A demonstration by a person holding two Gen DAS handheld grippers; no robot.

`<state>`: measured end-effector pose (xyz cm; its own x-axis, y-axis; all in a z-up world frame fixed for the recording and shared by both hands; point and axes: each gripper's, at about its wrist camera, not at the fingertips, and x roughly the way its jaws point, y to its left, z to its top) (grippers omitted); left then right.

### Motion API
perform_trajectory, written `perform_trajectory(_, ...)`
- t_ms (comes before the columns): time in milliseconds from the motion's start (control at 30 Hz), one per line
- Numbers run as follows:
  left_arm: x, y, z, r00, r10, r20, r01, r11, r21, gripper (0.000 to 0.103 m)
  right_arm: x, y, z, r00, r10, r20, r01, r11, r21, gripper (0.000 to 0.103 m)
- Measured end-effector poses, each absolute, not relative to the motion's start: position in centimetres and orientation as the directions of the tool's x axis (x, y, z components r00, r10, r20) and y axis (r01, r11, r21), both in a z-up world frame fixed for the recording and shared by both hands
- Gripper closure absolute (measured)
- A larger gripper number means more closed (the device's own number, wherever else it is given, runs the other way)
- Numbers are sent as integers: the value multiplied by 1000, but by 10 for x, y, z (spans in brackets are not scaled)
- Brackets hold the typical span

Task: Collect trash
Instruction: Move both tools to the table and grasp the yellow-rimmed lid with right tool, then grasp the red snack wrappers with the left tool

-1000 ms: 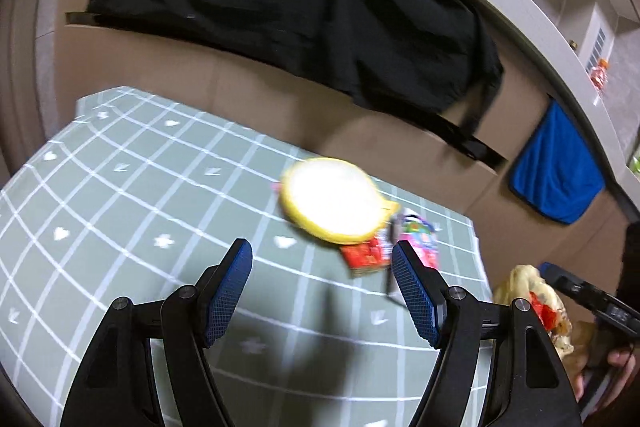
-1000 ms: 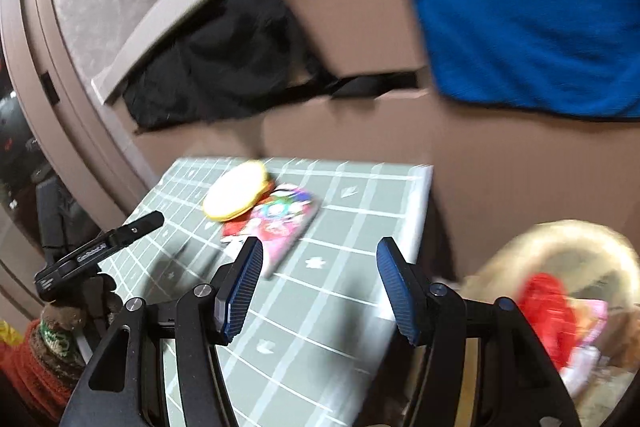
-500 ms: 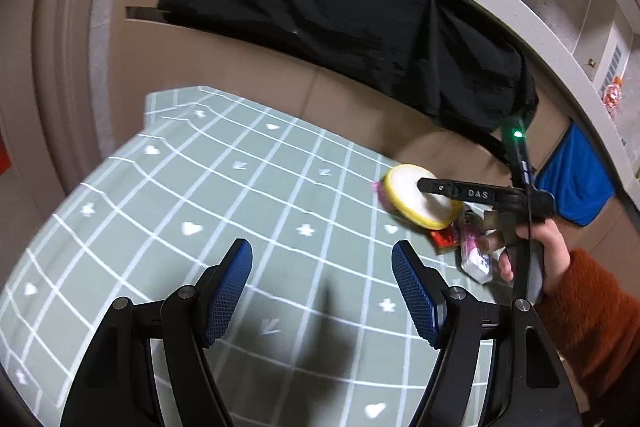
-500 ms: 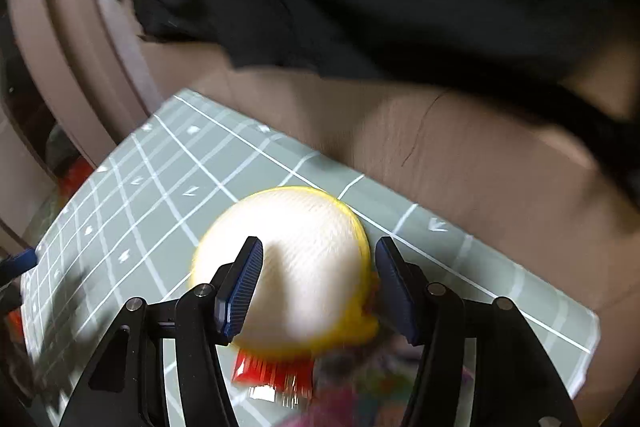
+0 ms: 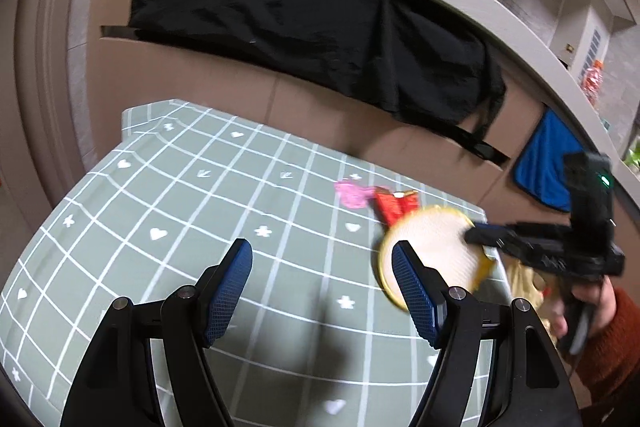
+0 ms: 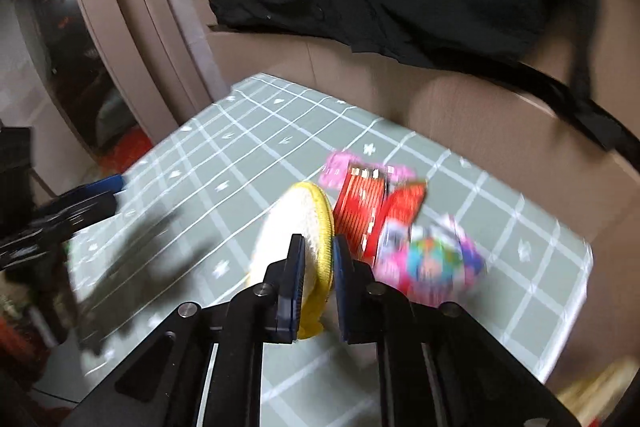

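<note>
So, a red wrapper (image 6: 362,211) and a pink wrapper (image 6: 430,259) lie jumbled near the table's (image 6: 248,155) far right corner, just beside the yellow-rimmed disc (image 6: 296,227). The right gripper (image 6: 318,263) pinches that disc's rim, lifted on edge. The left gripper (image 5: 322,291) hangs wide open over bare cloth, disc off to its right.

My right gripper (image 6: 318,259) has blue pads on black arms, and so does my left gripper (image 5: 322,287). The round lid (image 6: 296,239) is white with a yellow rim. The tablecloth (image 5: 192,227) is sage green with a white grid, hearts and flowers. The wrappers: one red (image 6: 362,207), one pink (image 5: 352,193), one multicoloured (image 6: 432,259). Black cloth (image 5: 312,27) hangs over brown cardboard (image 5: 192,79), beside blue cloth (image 5: 548,167).
</note>
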<state>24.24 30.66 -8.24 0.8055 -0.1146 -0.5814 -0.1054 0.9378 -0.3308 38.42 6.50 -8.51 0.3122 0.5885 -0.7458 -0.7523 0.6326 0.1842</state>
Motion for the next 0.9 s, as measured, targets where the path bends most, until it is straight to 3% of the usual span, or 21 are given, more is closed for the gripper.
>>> perform_trajectory(400,300,249,-116,703,-353,-617,19,877,-480,26,318,-62,-101,409,534,-740,-621,757,203,91)
perform_trajectory(667,385,236,-139,678,-313,-665,-102,856,-507,26,312,-96,-122,413,565,-714,-576,769,276,90)
perform_trajectory(800,422,213,-142,662,-220,-717,-123,911,-393,28,313,-97,-129,401,593,-699,-570,759,317,87)
perform_trajectory(900,440,204,-149,637,-167,-753,-155,928,-337,43,310,-96,-129,403,604,-688,-574,752,323,87)
